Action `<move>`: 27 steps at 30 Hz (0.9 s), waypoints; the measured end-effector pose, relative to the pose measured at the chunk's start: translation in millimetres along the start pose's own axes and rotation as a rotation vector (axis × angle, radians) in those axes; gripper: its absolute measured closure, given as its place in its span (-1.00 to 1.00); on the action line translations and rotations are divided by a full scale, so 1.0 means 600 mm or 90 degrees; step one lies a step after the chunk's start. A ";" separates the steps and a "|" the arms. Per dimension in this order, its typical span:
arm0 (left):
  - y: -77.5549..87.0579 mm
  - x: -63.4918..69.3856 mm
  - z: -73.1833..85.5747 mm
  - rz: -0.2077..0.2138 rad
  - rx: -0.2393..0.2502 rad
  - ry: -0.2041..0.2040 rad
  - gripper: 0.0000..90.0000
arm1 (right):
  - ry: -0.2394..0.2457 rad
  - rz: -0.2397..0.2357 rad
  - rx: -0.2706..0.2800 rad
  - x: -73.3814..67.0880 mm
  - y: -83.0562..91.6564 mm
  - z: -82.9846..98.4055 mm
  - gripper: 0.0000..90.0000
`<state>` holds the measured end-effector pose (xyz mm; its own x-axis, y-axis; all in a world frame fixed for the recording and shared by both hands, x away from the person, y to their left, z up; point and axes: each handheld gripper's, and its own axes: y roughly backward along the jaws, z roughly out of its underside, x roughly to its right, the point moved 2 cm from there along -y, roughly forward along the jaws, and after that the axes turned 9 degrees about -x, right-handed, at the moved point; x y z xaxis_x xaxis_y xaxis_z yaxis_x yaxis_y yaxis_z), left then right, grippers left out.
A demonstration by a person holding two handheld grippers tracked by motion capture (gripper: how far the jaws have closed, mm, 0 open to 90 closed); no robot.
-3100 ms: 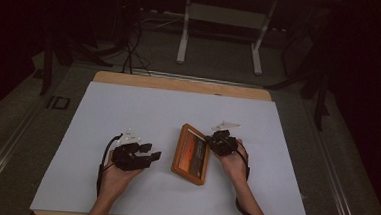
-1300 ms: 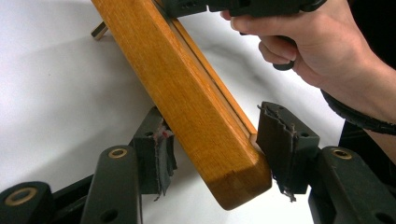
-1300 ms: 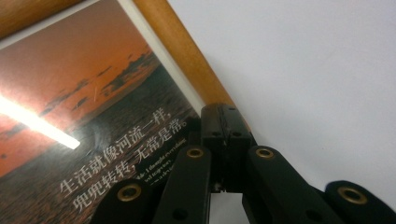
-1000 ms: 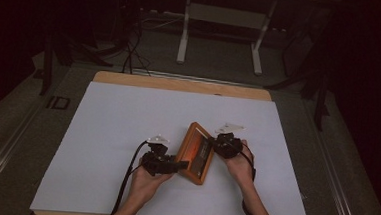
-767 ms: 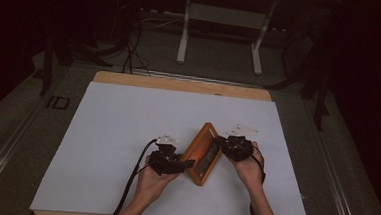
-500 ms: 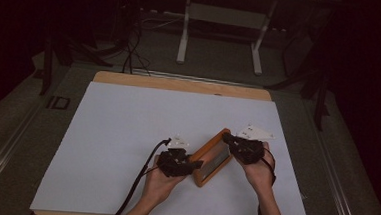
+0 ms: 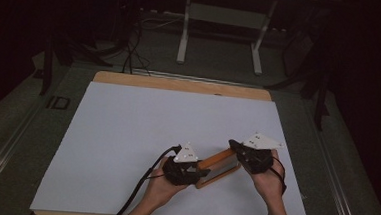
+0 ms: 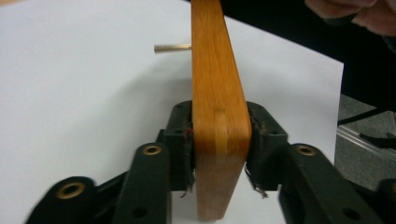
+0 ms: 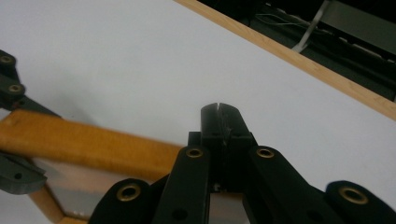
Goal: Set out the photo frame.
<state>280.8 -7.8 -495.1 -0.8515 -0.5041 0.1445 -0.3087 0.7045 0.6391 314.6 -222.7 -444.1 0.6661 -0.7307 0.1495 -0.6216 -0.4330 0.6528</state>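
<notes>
left gripper (image 7: 200,172): we're clamping its fingers on the frame (image 7: 218,162) end | right gripper (image 7: 232,144): fingers pressed together at the far end | frame's tilting up on edge over the tabletop (image 7: 127,128)

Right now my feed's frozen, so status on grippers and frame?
Left gripper shut on wooden frame. Right gripper, jaws closed, at frame's far end. Frame tilted on white table. Nothing obstructing.
</notes>
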 end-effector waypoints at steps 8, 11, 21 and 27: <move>-0.022 -0.003 0.027 0.010 -0.010 0.012 0.30 | -0.001 -0.007 -0.004 -0.002 0.004 0.009 0.99; -0.035 -0.003 0.040 0.008 -0.023 0.014 0.36 | -0.005 -0.009 -0.003 0.000 0.005 0.010 0.99; -0.033 -0.014 0.036 0.022 -0.029 -0.001 0.53 | 0.000 -0.011 0.000 0.000 0.009 0.009 0.96; -0.021 -0.017 0.014 0.013 -0.064 -0.045 0.53 | -0.002 -0.007 0.009 0.007 0.024 0.007 0.95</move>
<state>289.7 -7.4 -510.9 -0.8861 -0.4510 0.1064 -0.2500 0.6586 0.7097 306.6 -234.1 -437.0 0.6717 -0.7277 0.1392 -0.6196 -0.4487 0.6440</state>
